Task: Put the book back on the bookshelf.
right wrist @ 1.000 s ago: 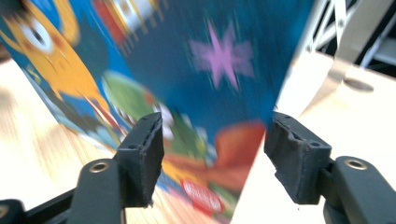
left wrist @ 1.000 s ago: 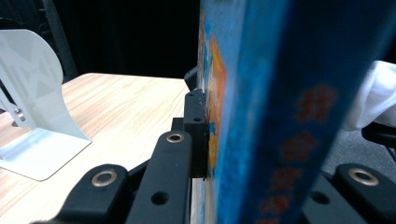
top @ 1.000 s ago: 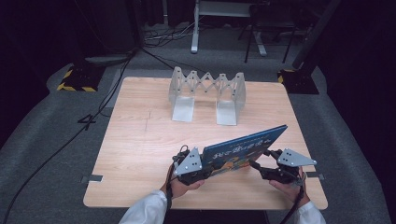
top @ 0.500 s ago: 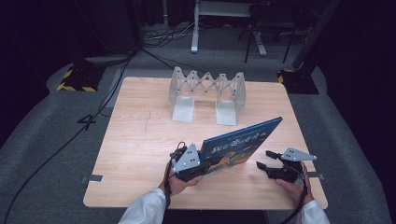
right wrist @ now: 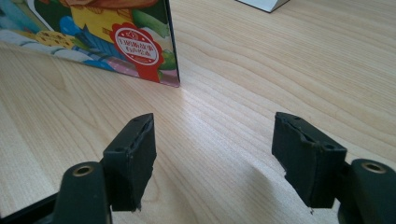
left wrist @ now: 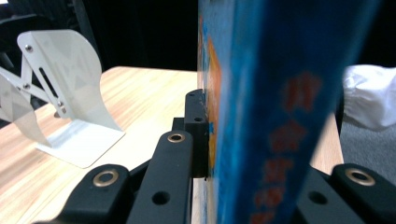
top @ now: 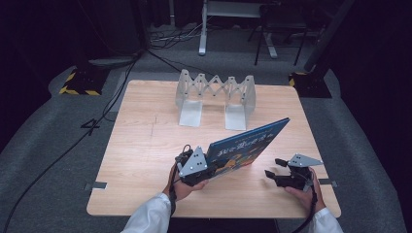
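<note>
book: blue hardcover, colourful illustrated front, tilted on edge, lower centre; left gripper: clamped on book's end; right gripper: jaws apart, empty, lower right, over counter

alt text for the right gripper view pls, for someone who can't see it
The right gripper hovers with its two black jaws open and empty above a light wooden table. Beyond them, at the upper left, the lower corner of a colourful picture book with a red seal rests on the wood.

- Light wooden bench at frame centre, on grey carpet floor.
- Dark surroundings; white desk legs at top centre.
- Black cables trail at left.
</note>
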Motion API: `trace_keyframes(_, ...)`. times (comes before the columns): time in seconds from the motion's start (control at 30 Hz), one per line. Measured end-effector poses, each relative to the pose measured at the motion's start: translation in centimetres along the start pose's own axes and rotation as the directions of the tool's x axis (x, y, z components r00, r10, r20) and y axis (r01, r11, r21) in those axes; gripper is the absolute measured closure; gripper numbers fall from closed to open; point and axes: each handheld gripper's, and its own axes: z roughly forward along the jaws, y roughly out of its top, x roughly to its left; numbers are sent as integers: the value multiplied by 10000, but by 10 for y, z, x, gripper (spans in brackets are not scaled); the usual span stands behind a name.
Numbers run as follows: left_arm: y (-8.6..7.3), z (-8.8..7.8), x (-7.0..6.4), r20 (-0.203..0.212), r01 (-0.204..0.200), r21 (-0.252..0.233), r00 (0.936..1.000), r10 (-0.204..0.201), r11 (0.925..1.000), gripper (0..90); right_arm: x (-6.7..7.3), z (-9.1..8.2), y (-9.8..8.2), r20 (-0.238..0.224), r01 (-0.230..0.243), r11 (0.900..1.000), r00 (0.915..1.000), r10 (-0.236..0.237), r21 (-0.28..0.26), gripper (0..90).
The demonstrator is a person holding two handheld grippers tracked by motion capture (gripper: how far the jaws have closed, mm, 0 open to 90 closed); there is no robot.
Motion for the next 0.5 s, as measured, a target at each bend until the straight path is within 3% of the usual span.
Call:
trace_keyframes(0.37, -5, -4, 8, 153, 89, 111, 9998, -91, 9999, 827, 1, 2, 0, 13, 52, 9999, 10000, -52, 157, 316)
trace_keyframes(0.5, -3, -4, 8, -38, -68, -79, 10000, 68, 9999, 828, 1, 2, 0, 18, 95, 9998, 10000, -95, 200, 318)
